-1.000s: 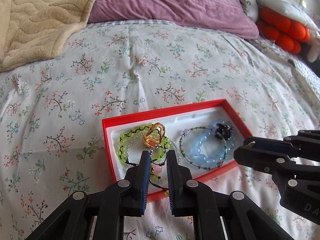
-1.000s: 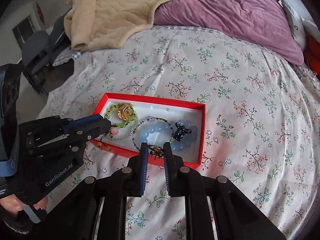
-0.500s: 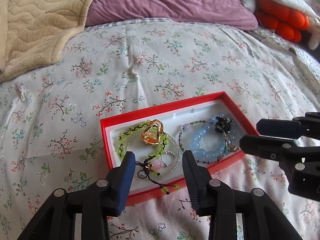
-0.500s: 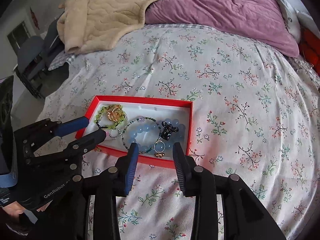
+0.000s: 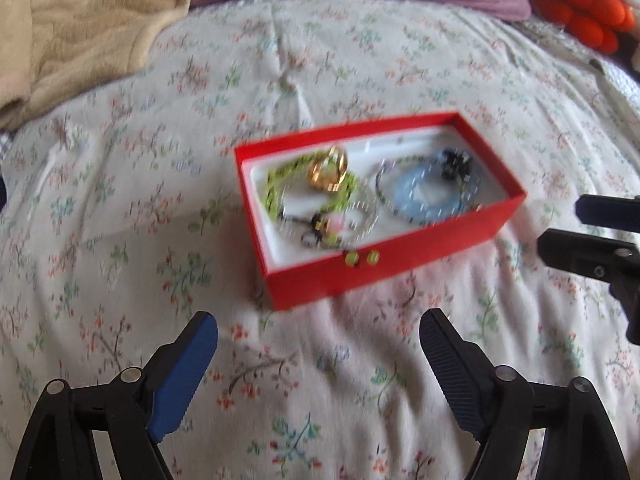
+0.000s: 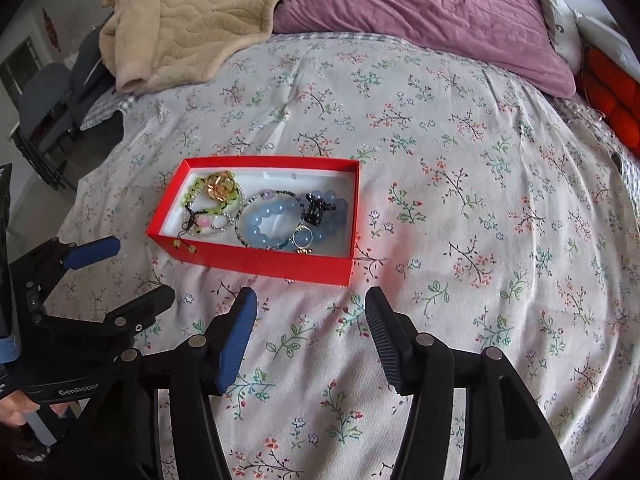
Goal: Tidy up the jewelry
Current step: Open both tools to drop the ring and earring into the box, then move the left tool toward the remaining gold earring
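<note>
A red box with a white lining lies on the floral bedspread; it also shows in the left wrist view. Inside lie a green bead bracelet with a gold ring on it, a blue bead bracelet, a black charm and a small ring. My left gripper is open and empty, in front of the box. My right gripper is open and empty, also in front of the box. Each gripper shows in the other's view, the right and the left.
A beige blanket and a purple pillow lie at the head of the bed. An orange plush sits at the right edge. Chairs stand beyond the left side of the bed.
Both grippers opened wide and drew back from the box. The small rings they held a second ago now lie in the box.
</note>
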Available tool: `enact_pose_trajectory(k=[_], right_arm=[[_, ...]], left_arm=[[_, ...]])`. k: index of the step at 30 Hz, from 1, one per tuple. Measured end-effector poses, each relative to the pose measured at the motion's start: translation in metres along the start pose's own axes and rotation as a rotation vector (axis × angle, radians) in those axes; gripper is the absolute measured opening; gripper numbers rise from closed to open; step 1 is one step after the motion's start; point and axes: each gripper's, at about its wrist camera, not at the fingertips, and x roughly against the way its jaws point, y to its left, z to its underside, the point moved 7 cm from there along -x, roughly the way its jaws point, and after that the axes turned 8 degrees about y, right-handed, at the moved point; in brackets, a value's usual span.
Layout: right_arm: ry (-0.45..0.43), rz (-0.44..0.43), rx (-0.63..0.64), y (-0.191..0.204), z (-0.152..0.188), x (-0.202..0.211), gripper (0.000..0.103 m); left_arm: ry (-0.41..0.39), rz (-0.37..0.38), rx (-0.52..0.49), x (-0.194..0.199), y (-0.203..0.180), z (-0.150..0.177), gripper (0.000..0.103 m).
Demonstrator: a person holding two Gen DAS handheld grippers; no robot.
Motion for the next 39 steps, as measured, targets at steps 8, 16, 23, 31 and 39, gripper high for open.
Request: enact_pose_trajectory(k=[8,16,23,31,39], right_arm=[[0.105,0.062,-0.055,-0.014,0.027,-0.012,0.061],[0.153,0.097,-0.09,-0.027,0.045,-0.018,0.061],[0.179,0.107,-0.104,-0.034,0.048,-0.024,0.061],[0.192,0.108,-0.126,-0.043,0.048,-0.026,0.061],[0.199,0.106,-0.134,-0.049,0.05,-0.026,0.061]], left_arm=[[0.086,0.011,0.053,-0.008,0.014,0.025,0.086],[0.099,0.083,-0.04,-0.015,-0.012,0.042,0.086],[0.113,0.152,-0.102,-0.026,-0.038,0.04,0.063],[0.094,0.212,-0.173,-0.033,-0.069,0.035,0.039],[0.102,0.195,-0.188,-0.048,-0.079,0.028,0.031]])
